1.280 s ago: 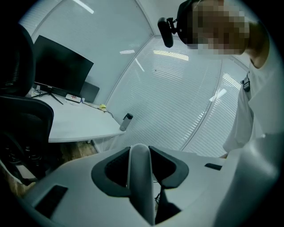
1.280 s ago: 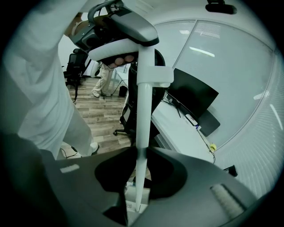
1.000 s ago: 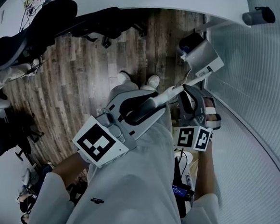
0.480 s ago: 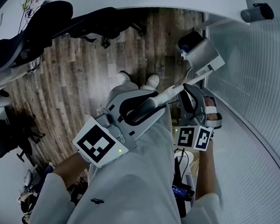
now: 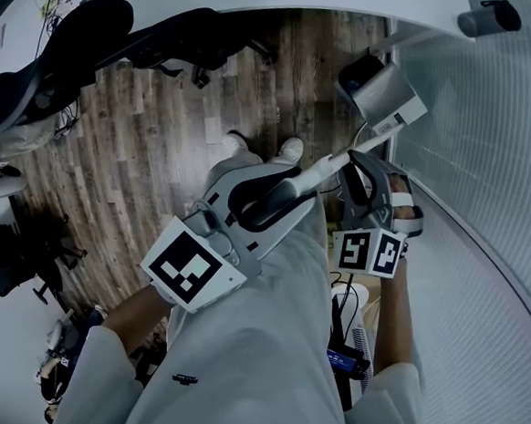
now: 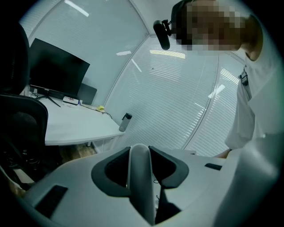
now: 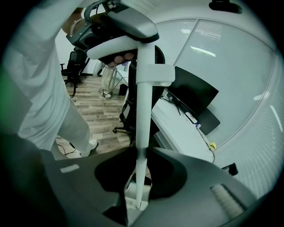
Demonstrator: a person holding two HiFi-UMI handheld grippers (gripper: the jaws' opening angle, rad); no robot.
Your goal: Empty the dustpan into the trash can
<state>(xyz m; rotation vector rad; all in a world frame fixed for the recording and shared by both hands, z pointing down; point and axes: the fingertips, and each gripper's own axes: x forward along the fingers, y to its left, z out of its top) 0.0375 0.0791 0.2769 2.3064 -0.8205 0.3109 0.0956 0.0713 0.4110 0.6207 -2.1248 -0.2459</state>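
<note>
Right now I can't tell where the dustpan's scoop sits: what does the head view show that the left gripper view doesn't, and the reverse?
Only the head view shows the light grey dustpan scoop at the far end of the long white handle, the person's white shoes and the right gripper clamped on that handle. Only the left gripper view shows the black flat monitor. Both show the handle with the left gripper closed on it.

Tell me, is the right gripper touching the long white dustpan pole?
Touching. The right gripper view shows the right gripper with jaws pressed on both sides of the long white dustpan pole.
</note>
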